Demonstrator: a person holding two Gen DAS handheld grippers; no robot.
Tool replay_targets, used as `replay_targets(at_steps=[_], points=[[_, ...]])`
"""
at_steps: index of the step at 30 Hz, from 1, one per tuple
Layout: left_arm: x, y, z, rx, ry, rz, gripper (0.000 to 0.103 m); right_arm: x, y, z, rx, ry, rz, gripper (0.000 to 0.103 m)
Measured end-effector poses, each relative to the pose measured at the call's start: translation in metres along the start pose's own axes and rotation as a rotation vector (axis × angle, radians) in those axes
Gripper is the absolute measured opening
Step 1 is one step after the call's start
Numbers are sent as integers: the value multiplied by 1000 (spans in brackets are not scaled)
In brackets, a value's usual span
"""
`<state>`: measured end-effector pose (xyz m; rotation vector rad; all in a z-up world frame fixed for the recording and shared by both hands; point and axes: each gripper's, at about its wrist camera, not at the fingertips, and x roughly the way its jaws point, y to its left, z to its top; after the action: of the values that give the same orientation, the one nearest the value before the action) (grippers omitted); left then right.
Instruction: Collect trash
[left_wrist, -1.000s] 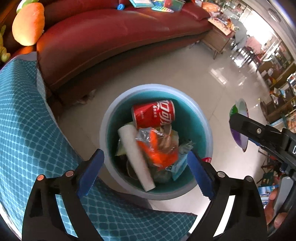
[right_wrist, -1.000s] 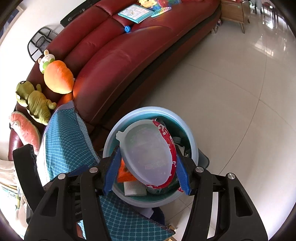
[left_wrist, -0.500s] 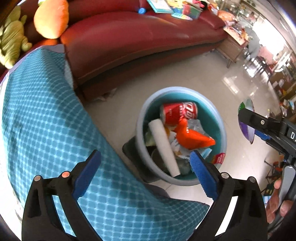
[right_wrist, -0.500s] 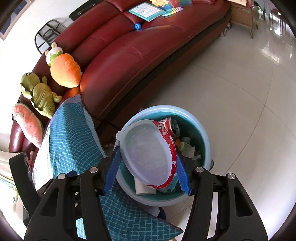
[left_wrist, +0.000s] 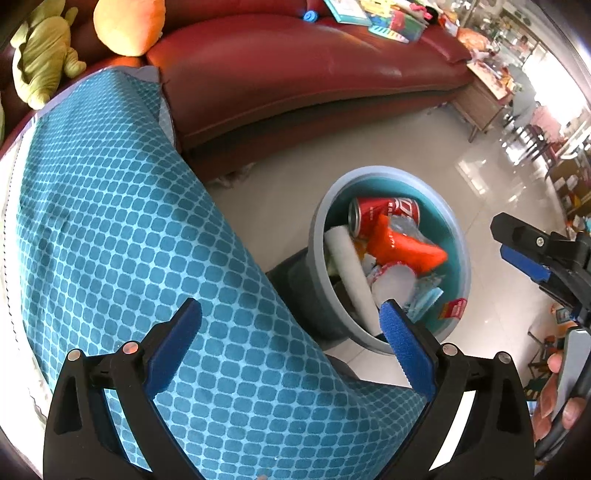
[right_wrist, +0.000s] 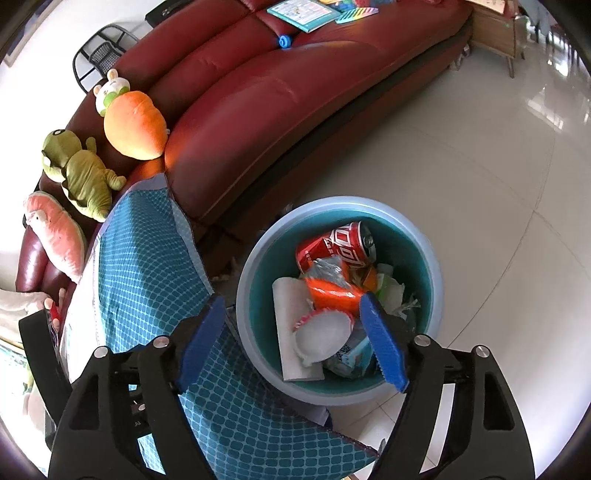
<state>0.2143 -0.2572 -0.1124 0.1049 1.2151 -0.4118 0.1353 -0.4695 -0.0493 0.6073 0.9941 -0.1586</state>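
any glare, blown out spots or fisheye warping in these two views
Left wrist view: the windows at top right are blown out, the tiled floor shows glare, and the red sofa bows with dark corners. Right wrist view: softer reflections on the floor, the same curved edges, and the bin is sharp.

A home living room — a long red leather sofa (right_wrist: 280, 110) curves along the wall over glossy pale floor tiles (right_wrist: 480, 147). Plush toys sit at its end: an orange carrot (right_wrist: 135, 123), a green dinosaur (right_wrist: 79, 171) and a pink one (right_wrist: 55, 232). Children's books (right_wrist: 304, 9) lie on the seat. A table under a teal patterned cloth (left_wrist: 122, 236) stands by a bin (right_wrist: 436, 280) of household rubbish — and a wooden side table (left_wrist: 484, 107) beyond the sofa.
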Motion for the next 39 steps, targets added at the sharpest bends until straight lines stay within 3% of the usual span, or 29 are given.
replay_targets(at_steps=[12, 15, 24, 39], points=[[-26, 11, -18, -19, -25, -9, 99, -16, 22, -17, -91, 17, -36, 91], [-34, 14, -21, -23, -38, -8, 99, -28, 33, -27, -150, -17, -68, 96], [-73, 24, -47, -30, -93, 4, 99, -67, 58, -60, -286, -105, -134, 96], [-128, 34, -94, -38, -176, 26, 99, -102, 82, -108, -344, -102, -137, 96]])
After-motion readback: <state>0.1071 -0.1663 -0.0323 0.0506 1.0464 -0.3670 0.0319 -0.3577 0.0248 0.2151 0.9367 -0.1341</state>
